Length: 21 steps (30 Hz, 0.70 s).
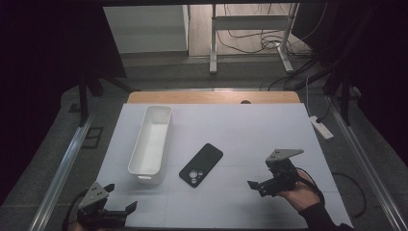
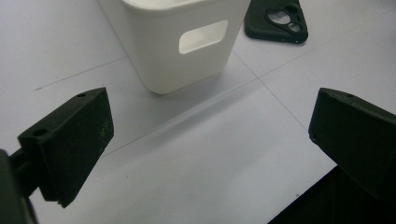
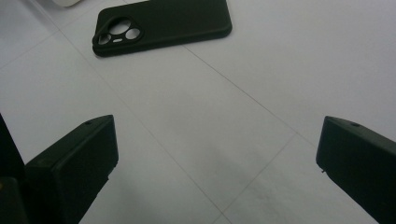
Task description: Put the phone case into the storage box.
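Your right gripper (image 1: 260,185) hovers near the bench's near right corner, its fingers (image 3: 74,168) spread wide with only the white bench (image 1: 250,130) surface showing between them. They grip nothing and touch nothing. In the right gripper view the black phone case (image 3: 163,23) lies ahead of those fingers, well apart from them, flat on the bench with its camera cut-outs facing up.

In the high view the phone case (image 1: 201,164) lies around the middle of the bench, a little toward the near edge, turned on a diagonal with the camera end nearer you. Just to its left stands the white plastic bin (image 1: 151,144), long and narrow, running from the near-left part of the bench toward the far edge. The case and the bin sit close together without touching.

Your left gripper (image 1: 118,199) sits at the near left corner of the bench. Its fingers (image 2: 70,140) are also spread wide and hold nothing. In the left gripper view they point at the short end of the bin (image 2: 177,42), the end with the handle slot, and the bin is apart from both fingers. The phone case (image 2: 278,21) shows beyond it to the right.
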{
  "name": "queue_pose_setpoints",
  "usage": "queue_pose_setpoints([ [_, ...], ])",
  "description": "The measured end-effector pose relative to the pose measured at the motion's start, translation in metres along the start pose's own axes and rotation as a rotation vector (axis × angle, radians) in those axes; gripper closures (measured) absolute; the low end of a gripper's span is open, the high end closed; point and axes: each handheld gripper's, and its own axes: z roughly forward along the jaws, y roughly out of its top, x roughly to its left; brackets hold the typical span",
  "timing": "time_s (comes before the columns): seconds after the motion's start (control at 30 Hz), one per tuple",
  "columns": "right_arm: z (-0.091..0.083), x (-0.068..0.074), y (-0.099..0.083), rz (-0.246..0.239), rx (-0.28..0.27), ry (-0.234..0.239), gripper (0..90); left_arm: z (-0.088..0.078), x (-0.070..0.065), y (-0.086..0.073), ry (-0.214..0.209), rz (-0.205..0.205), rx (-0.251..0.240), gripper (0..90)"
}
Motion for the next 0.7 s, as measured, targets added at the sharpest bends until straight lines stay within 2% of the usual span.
queue_pose_setpoints([
  [0.7, 0.02, 0.003, 0.02, -0.042, 0.021, 0.011, 0.0, 0.0, 0.0, 0.0, 0.002, -0.003, -0.003, 0.4],
])
